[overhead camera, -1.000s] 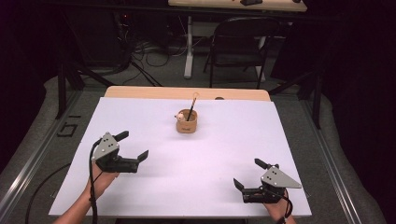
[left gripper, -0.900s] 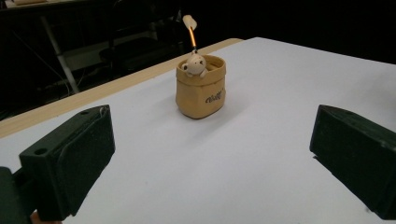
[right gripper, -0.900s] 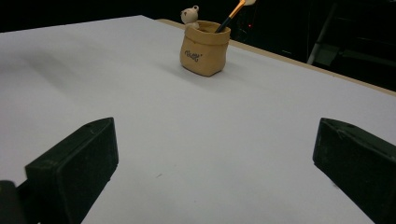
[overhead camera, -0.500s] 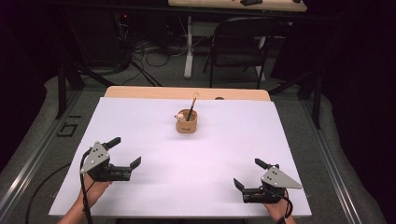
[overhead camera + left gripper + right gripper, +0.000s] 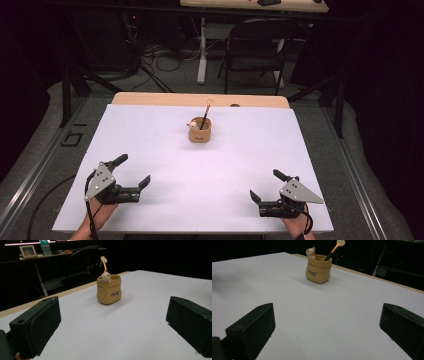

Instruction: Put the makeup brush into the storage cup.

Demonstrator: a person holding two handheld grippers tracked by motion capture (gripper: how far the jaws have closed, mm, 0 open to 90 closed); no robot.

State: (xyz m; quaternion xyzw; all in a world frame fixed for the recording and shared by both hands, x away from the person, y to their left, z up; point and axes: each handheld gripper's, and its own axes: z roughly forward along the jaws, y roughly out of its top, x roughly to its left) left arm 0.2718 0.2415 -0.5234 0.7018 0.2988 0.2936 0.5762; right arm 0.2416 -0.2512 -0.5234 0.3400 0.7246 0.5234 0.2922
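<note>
**Tan pot stands alone at mid-table, both grippers spread wide near the bottom edge**

A small tan pot (image 5: pixel 200 131) shaped like a sack sits upright just above the centre of the high view, on the white table sheet (image 5: pixel 150 130). A little bear figure (image 5: pixel 192 125) leans over its rim, and a thin stick (image 5: pixel 205 114) with an orange shaft and a pale tip rises from inside it at a slant. In the left gripper view the pot (image 5: pixel 109 289) stands at upper centre, with dark lettering on its side; in the right gripper view it (image 5: pixel 318 268) is at the top, left of centre.

Well apart from the pot, the left gripper (image 5: pixel 132 171) lies at the lower left of the high view, held by a hand (image 5: pixel 99 216) coming in from the bottom edge. Its jaws are released, wide apart, with nothing between them. The right gripper (image 5: pixel 268 186) is at the lower right, its jaws likewise spread and holding nothing.

Beyond the table's wooden far edge (image 5: pixel 200 99), a dark folding chair (image 5: pixel 255 50) stands at the top of the frame.
</note>
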